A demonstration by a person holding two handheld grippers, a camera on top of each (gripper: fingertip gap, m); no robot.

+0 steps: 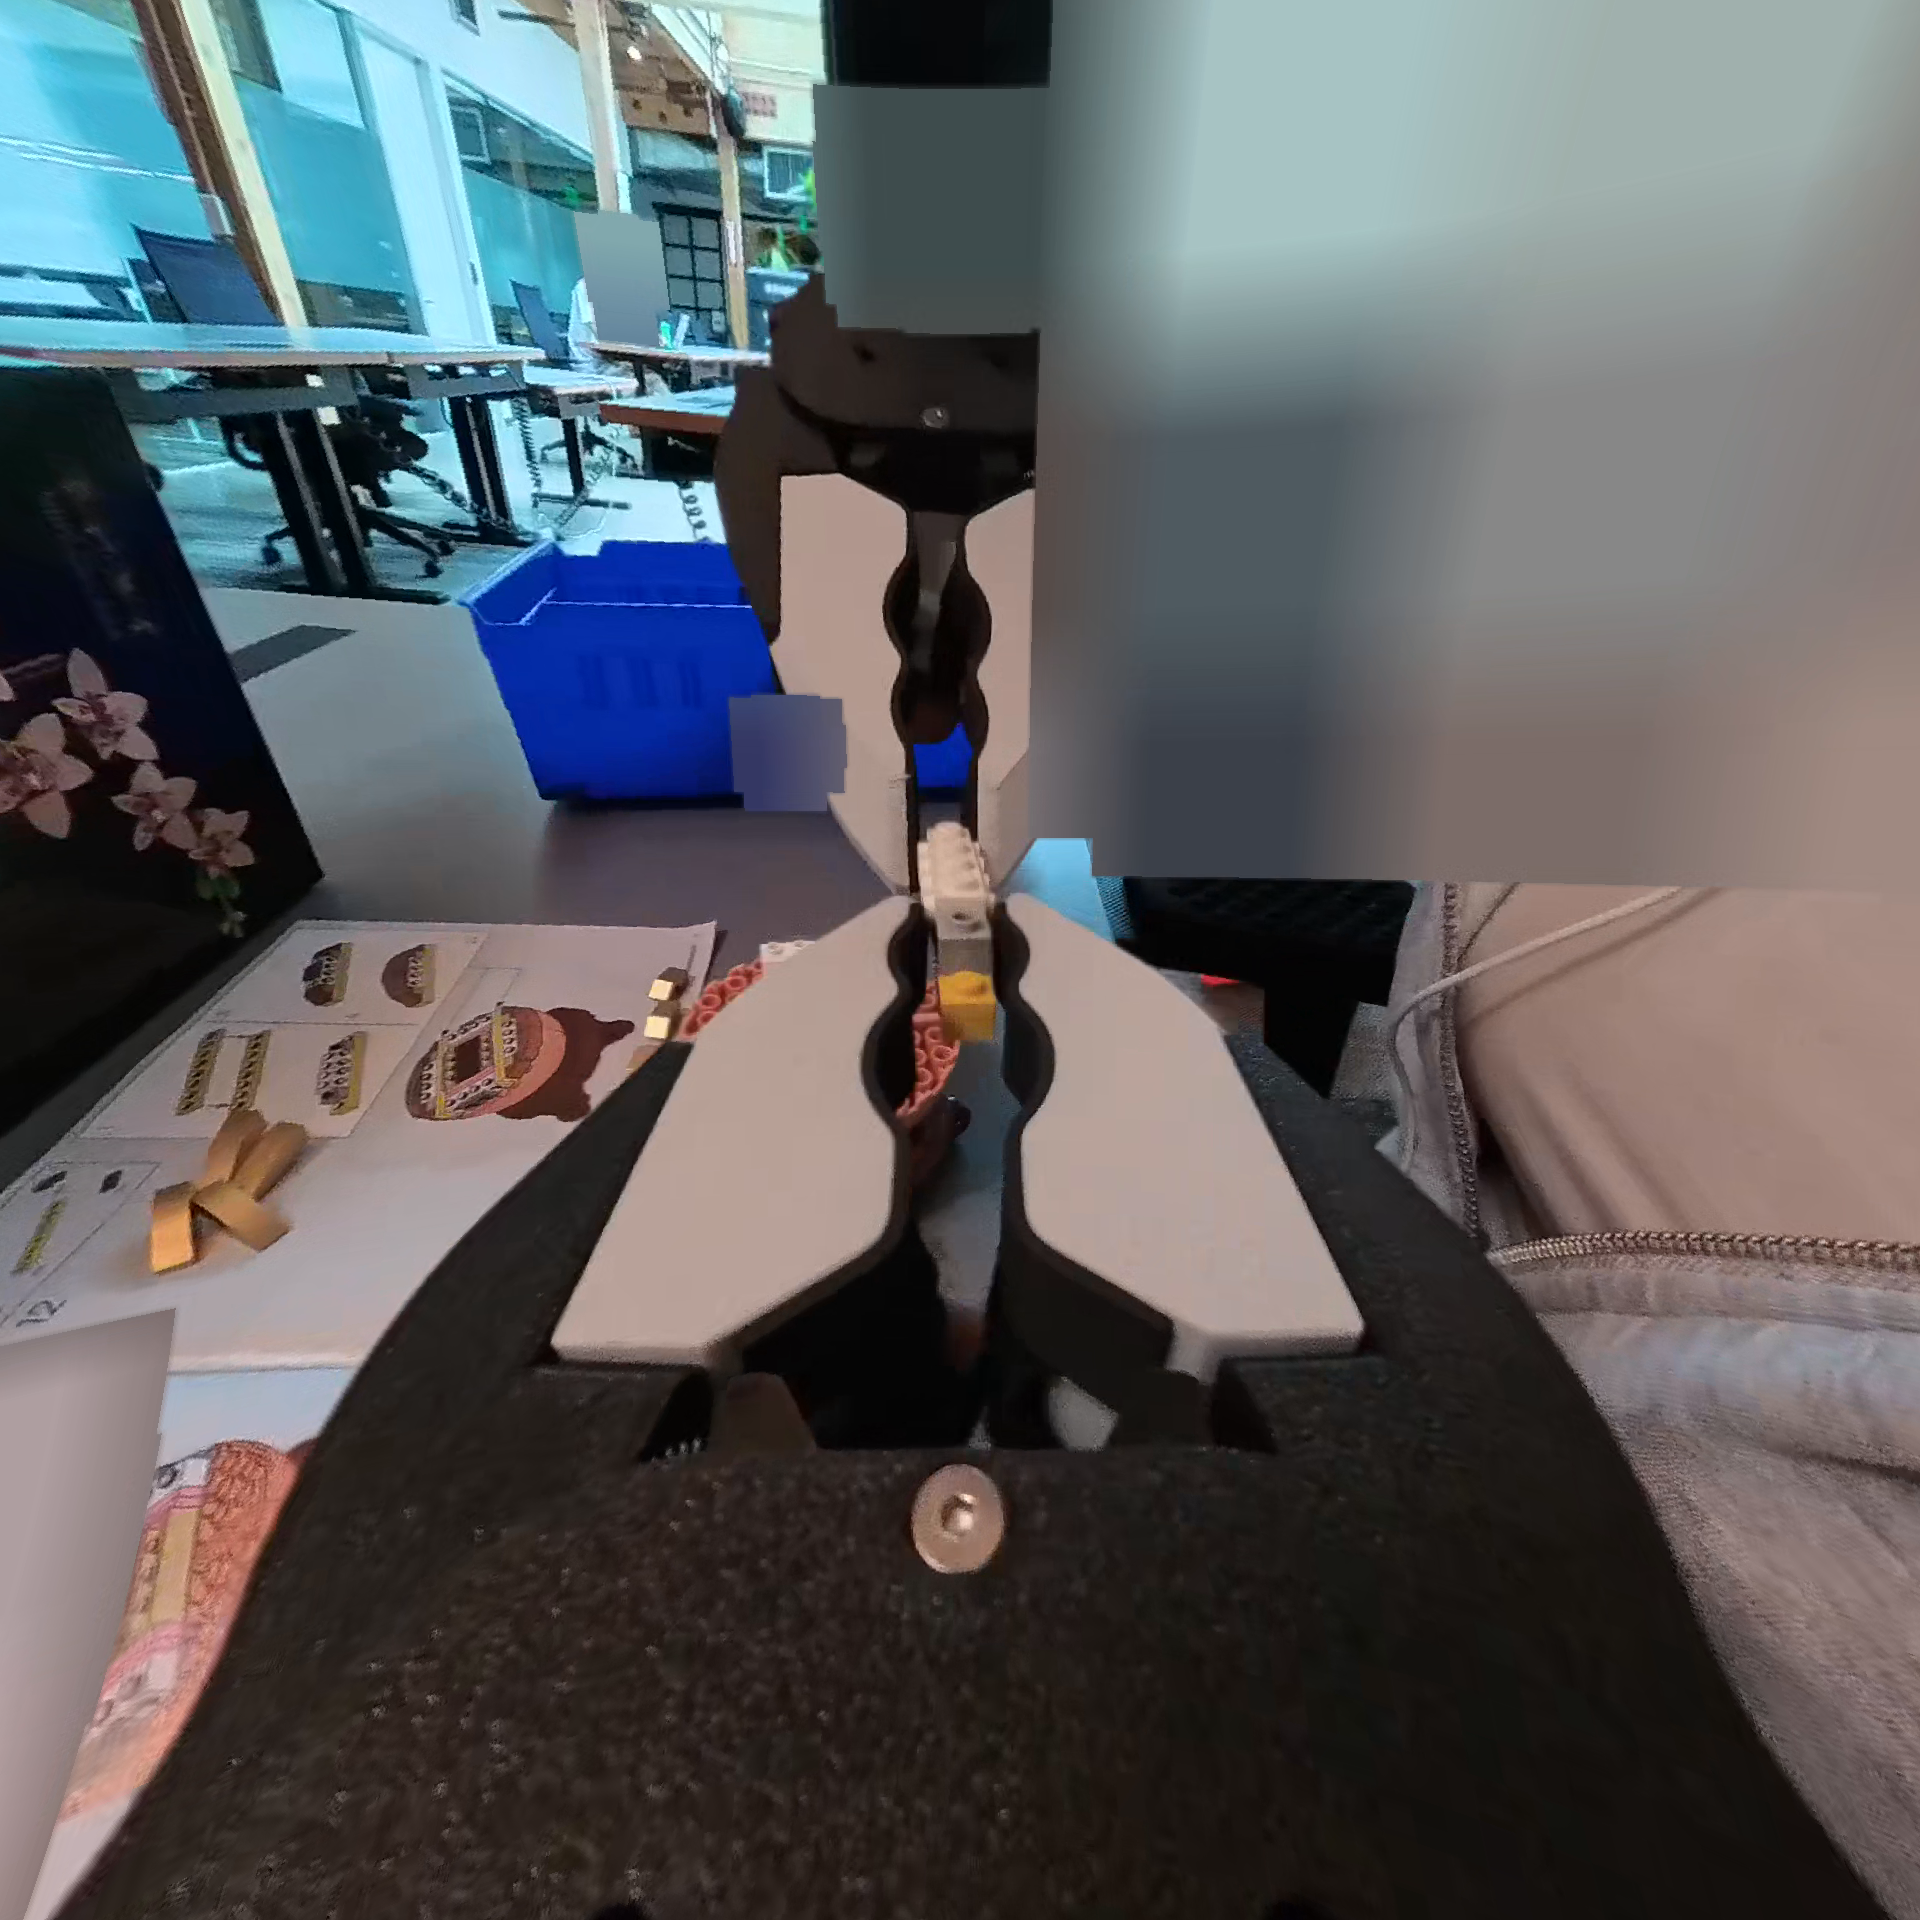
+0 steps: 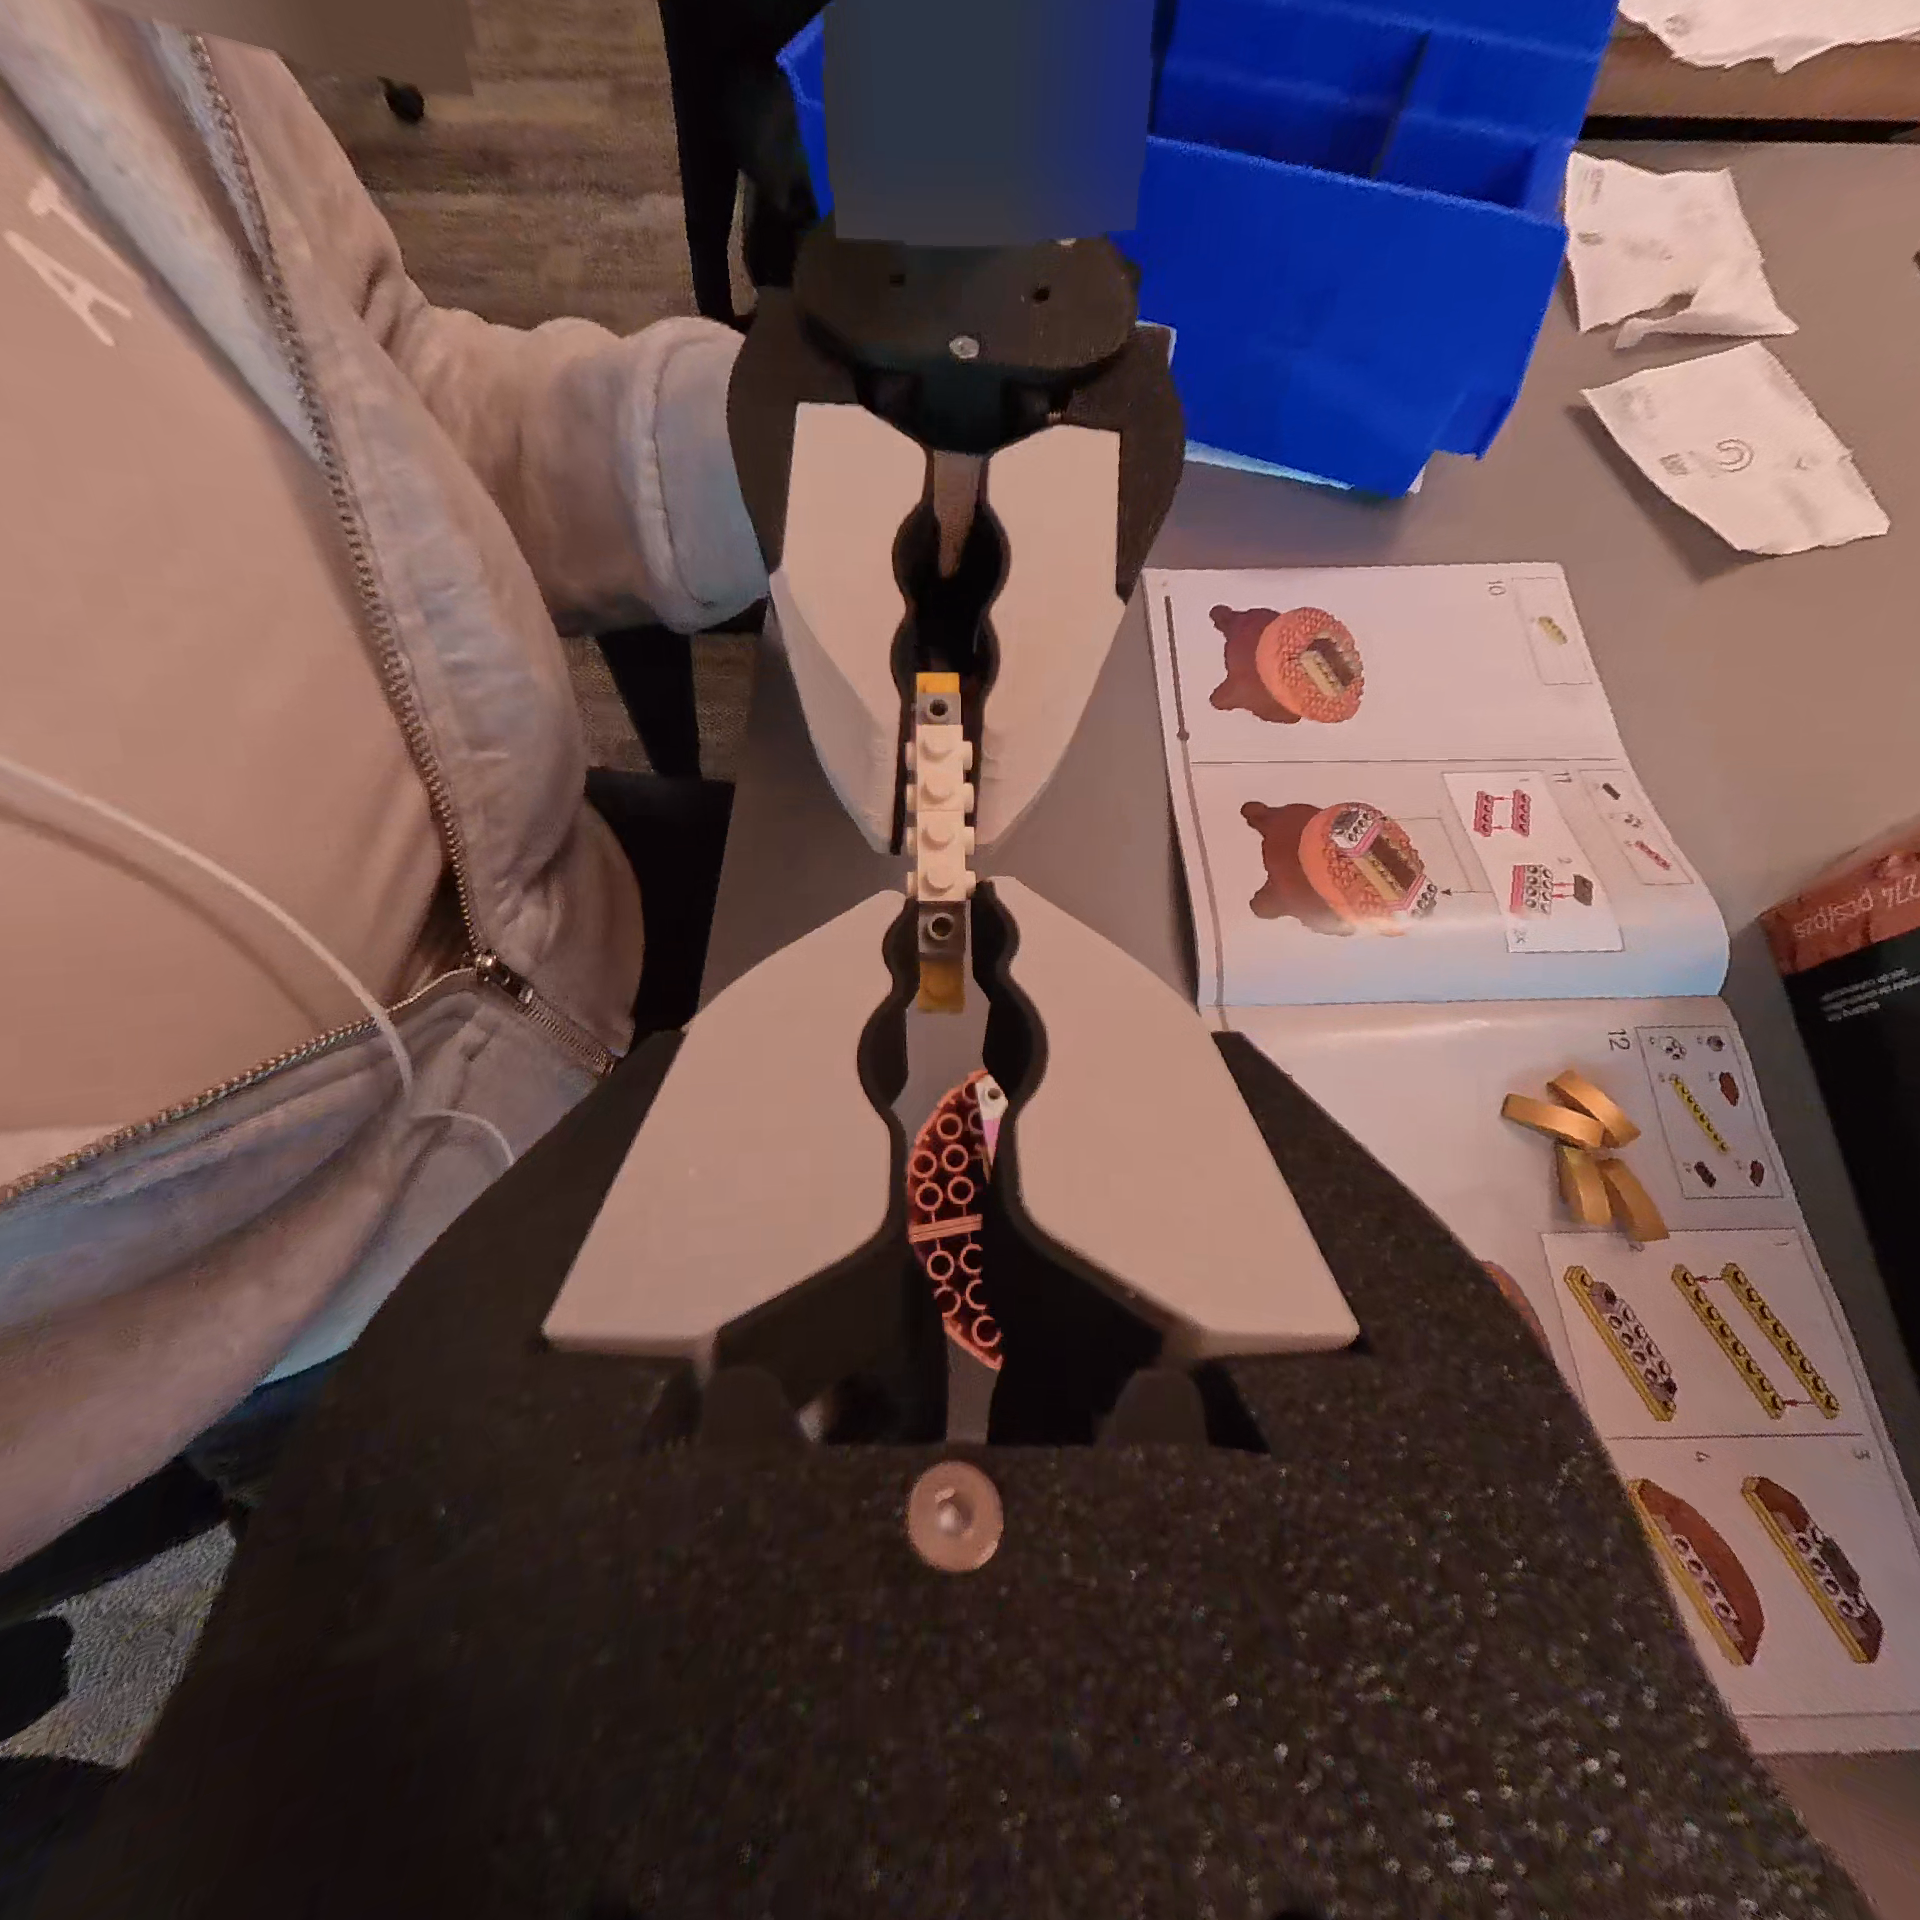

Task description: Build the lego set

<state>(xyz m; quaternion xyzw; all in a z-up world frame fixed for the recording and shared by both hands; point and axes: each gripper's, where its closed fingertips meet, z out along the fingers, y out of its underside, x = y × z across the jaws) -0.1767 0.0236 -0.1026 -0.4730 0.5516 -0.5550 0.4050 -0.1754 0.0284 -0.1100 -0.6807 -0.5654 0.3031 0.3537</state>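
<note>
Two tools face each other above a grey worktop (image 2: 1299, 499). The left tool (image 1: 954, 914) and right tool (image 2: 943, 914) are each closed on opposite ends of one small white brick assembly (image 2: 940, 821). An instruction booklet (image 2: 1455, 935) lies beside.

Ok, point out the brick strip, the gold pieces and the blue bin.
brick strip (image 2: 940, 821), right wrist view, white middle studs.
gold pieces (image 2: 1584, 1148), right wrist view, middle of the pile.
blue bin (image 1: 613, 686), left wrist view, front wall.

Grey table (image 2: 1122, 540) with building things on it

On it lie an open instruction booklet (image 2: 1403, 779), gold curved pieces (image 2: 1579, 1143), a blue bin (image 2: 1340, 301) and crumpled papers (image 2: 1714, 457).
</note>
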